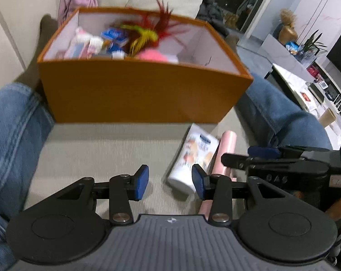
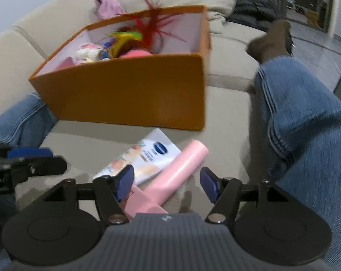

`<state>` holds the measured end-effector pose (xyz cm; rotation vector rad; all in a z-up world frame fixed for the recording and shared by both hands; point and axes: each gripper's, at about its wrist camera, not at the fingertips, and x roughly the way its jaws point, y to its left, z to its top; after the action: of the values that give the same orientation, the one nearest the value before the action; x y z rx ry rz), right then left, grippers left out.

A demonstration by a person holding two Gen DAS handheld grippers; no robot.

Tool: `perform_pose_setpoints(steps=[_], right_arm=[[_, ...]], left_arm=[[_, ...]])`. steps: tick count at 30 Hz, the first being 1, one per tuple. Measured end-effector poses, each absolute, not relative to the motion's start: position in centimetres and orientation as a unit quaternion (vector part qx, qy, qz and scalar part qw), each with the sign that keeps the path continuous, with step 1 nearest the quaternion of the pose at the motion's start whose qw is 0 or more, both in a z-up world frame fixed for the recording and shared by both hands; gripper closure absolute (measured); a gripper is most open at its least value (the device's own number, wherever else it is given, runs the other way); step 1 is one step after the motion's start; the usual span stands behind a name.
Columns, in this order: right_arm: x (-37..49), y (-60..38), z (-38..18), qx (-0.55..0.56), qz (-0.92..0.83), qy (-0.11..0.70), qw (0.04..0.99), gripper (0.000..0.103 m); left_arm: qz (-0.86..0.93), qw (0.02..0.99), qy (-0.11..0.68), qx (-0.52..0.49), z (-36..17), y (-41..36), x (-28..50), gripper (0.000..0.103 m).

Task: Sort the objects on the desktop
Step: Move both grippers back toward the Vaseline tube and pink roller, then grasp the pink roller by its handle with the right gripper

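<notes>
Working from the biggest thing down, we see the sofa seat (image 2: 227, 103) carrying everything, with the orange box (image 1: 134, 90) standing toward its back edge between our legs (image 2: 306, 124), already part full of feathers and small packets. If either hand swings forward carelessly, we judge it could clip the box's near wall and shove or tip it on the soft cushion.

Just in front of the box, toward the seat's front edge, the white tube (image 2: 145, 158) and the pink tool (image 2: 177, 169) lie side by side, touching. That closeness is the likeliest trouble: closing on one may drag or pinch the other.

Our right gripper (image 2: 166, 185) stands wide, nothing pressed, with the pink tool's handle lying between its pads. Our left gripper (image 1: 170, 181) is about half open and empty, its right pad just beside the tube's cap end. Both could collide, being so near each other.
</notes>
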<state>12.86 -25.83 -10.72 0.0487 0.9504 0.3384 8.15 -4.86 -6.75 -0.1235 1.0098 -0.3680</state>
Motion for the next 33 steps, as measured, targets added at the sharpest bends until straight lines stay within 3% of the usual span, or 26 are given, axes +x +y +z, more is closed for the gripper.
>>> perform_pose_setpoints(steps=[9, 11, 13, 14, 22, 33], right_arm=[[13.6, -26.4, -13.5, 0.067, 0.166, 0.523, 0.834, 0.031], [13.3, -26.0, -13.5, 0.057, 0.169, 0.517, 0.837, 0.036], [13.2, -25.7, -13.4, 0.062, 0.185, 0.513, 0.836, 0.056], [13.1, -25.6, -13.4, 0.065, 0.191, 0.513, 0.834, 0.059], [13.0, -24.5, -12.9, 0.051, 0.216, 0.491, 0.842, 0.068], [15.9, -25.2, -10.9, 0.062, 0.202, 0.469, 0.858, 0.071]], left_arm=[[-0.162, 0.845, 0.505, -0.067, -8.3, -4.6, 8.1, 0.054], [-0.158, 0.844, 0.508, -0.07, -8.5, -4.5, 8.3, 0.054], [-0.157, 0.843, 0.509, -0.073, -8.6, -4.3, 8.3, 0.054], [-0.156, 0.843, 0.51, -0.073, -8.6, -4.2, 8.3, 0.054], [-0.148, 0.844, 0.509, -0.082, -8.6, -3.4, 8.0, 0.054], [-0.149, 0.844, 0.507, -0.092, -8.6, -3.0, 8.1, 0.054]])
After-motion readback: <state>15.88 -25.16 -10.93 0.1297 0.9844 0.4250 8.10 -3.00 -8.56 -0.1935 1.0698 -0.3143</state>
